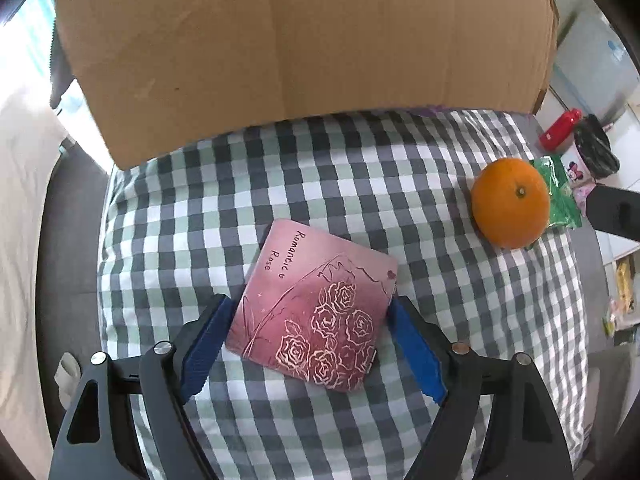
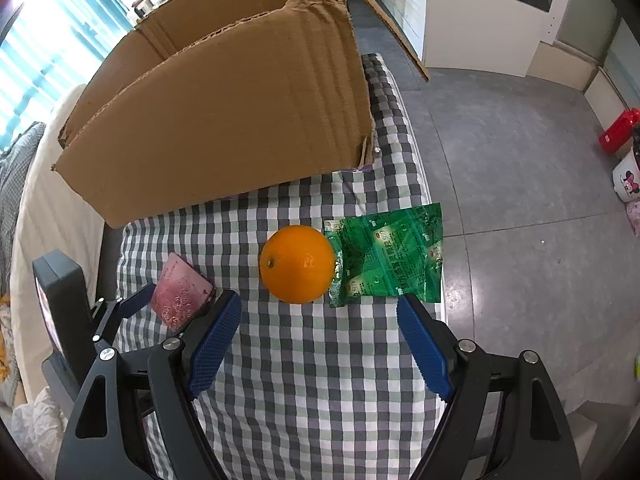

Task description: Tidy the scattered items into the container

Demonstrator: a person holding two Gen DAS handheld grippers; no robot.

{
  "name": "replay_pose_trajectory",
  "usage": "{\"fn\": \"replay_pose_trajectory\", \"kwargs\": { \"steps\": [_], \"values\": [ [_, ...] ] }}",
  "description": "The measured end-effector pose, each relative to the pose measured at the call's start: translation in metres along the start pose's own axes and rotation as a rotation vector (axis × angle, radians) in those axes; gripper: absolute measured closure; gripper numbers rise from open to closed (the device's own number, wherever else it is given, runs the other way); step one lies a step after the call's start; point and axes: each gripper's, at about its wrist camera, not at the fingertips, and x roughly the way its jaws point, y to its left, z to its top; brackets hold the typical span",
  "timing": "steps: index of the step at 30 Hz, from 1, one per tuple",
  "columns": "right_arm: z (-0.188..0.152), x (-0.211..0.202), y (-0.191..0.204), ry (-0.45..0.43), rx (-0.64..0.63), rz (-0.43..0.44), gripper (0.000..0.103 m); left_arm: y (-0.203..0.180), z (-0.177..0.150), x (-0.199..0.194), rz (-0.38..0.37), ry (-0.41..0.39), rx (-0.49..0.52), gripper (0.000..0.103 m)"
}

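Note:
A pink booklet with a rose drawing [image 1: 316, 312] lies flat on the checked cloth [image 1: 320, 168]. My left gripper [image 1: 310, 304] stands open around it, one blue pad close beside each side edge, pointing steeply down. The right wrist view shows the same booklet [image 2: 180, 292] at the left. An orange [image 2: 298, 264] rests just beyond my right gripper [image 2: 318, 302], which is open with only cloth between its fingers. A green foil packet [image 2: 392, 256] lies against the orange's right side, at the cloth's edge. The open cardboard box [image 2: 224, 120] stands behind all three items.
The box's near wall [image 1: 304, 40] rises tall right behind the booklet. The cloth-covered surface ends at the right, above grey floor tiles [image 2: 500, 160]. A red bottle [image 2: 620, 130] and a white cartoon mug [image 2: 628, 180] stand on the floor. Pale bedding [image 1: 24, 200] lies left.

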Motion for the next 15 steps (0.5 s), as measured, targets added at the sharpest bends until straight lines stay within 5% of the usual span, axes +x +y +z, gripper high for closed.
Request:
{"fn": "replay_pose_trajectory", "kwargs": {
  "steps": [5, 9, 15],
  "values": [
    [0.001, 0.004, 0.0, 0.006, 0.002, -0.008, 0.023, 0.007, 0.004, 0.008, -0.031, -0.012, 0.036, 0.013],
    [0.001, 0.005, 0.0, 0.014, 0.002, -0.01, 0.023, 0.02, 0.008, 0.007, -0.057, -0.011, 0.026, 0.031],
    [0.003, 0.005, -0.001, 0.017, 0.003, -0.003, 0.023, 0.032, 0.013, 0.007, -0.093, 0.01, 0.02, 0.033]
  ]
}}
